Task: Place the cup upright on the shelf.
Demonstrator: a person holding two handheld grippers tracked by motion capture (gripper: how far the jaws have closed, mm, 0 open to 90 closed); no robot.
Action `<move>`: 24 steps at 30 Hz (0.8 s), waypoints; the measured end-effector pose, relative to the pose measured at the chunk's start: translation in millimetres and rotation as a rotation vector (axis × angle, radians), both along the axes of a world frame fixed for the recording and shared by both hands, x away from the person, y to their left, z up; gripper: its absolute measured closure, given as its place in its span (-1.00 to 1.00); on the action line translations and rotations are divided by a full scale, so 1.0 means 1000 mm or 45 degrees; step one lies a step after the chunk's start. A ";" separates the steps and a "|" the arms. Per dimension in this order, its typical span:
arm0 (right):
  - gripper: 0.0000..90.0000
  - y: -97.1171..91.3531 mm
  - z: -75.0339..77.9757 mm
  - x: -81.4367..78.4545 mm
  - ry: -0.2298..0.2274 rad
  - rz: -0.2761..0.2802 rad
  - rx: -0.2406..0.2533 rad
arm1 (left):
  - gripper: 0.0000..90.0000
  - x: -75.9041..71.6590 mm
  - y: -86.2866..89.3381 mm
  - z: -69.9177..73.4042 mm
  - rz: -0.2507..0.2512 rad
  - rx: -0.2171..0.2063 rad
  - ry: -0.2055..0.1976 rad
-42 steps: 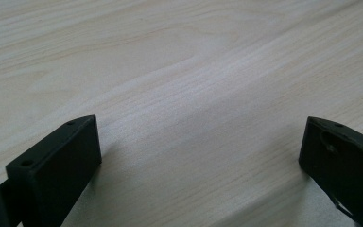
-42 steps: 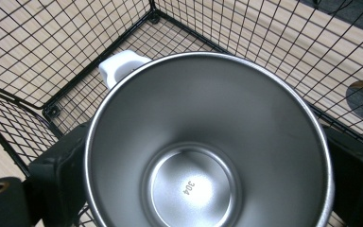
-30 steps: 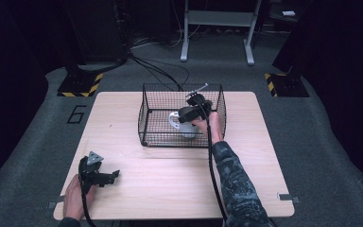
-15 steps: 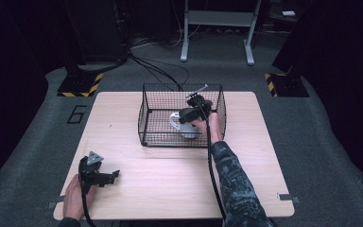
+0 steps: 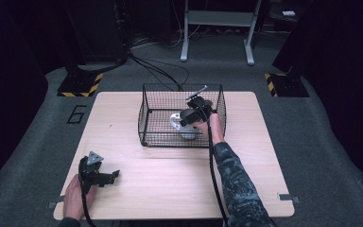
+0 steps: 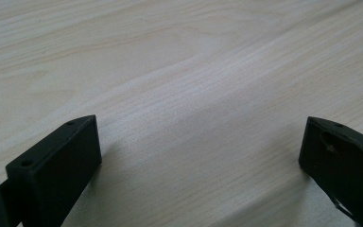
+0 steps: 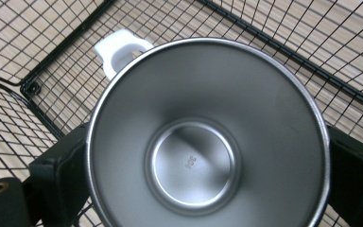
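A steel cup [image 7: 208,142] with a white handle [image 7: 123,49] sits inside a black wire basket [image 5: 144,113] at the back middle of the wooden table [image 5: 170,184]. My right gripper [image 7: 205,163] reaches down into the basket, one jaw pressed on each side of the cup, shut on it. In the high view the right gripper [image 5: 189,120] is at the basket's right half, with the cup [image 5: 187,132] under it. My left gripper [image 5: 111,175] lies at the table's near left, held by a hand. Its jaws stand wide apart over bare wood, so the left gripper [image 6: 201,142] is open.
The basket's wire walls [image 7: 38,85] close in on the cup on all sides. Beyond the table are dark floor, cables [image 5: 160,71] and a grey metal stand [image 5: 217,28]. Bare wood lies between the basket and the left gripper.
The right gripper with the cup has sunk slightly lower in the basket. The left gripper has stayed in place.
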State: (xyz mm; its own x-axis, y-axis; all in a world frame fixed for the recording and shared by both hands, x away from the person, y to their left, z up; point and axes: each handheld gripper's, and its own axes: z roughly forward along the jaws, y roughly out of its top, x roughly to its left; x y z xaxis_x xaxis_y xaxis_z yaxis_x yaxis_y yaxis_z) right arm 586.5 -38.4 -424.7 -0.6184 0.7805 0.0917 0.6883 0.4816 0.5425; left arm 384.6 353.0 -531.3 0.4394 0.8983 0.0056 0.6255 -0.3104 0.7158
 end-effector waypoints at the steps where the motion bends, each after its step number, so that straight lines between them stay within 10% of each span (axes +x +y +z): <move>1: -0.89 0.000 0.000 0.000 -0.004 0.002 -0.003 | -1.00 0.000 0.000 0.000 0.000 0.000 0.000; 13: -1.00 -0.003 0.008 -0.004 -0.007 0.011 0.046 | -1.00 0.000 0.000 0.000 0.000 0.002 0.000; 24: -1.00 -0.013 0.034 -0.021 -0.150 0.047 0.125 | -1.00 0.000 0.000 0.000 0.001 0.002 0.000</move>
State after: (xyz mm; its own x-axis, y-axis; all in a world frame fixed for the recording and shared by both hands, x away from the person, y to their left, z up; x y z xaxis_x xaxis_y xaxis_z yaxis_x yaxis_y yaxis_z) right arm 565.2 -51.7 -390.4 -0.6577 0.7477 0.0917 0.5998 0.4461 0.6643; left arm 384.6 353.0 -531.2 0.4388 0.8986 0.0068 0.6259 -0.3111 0.7152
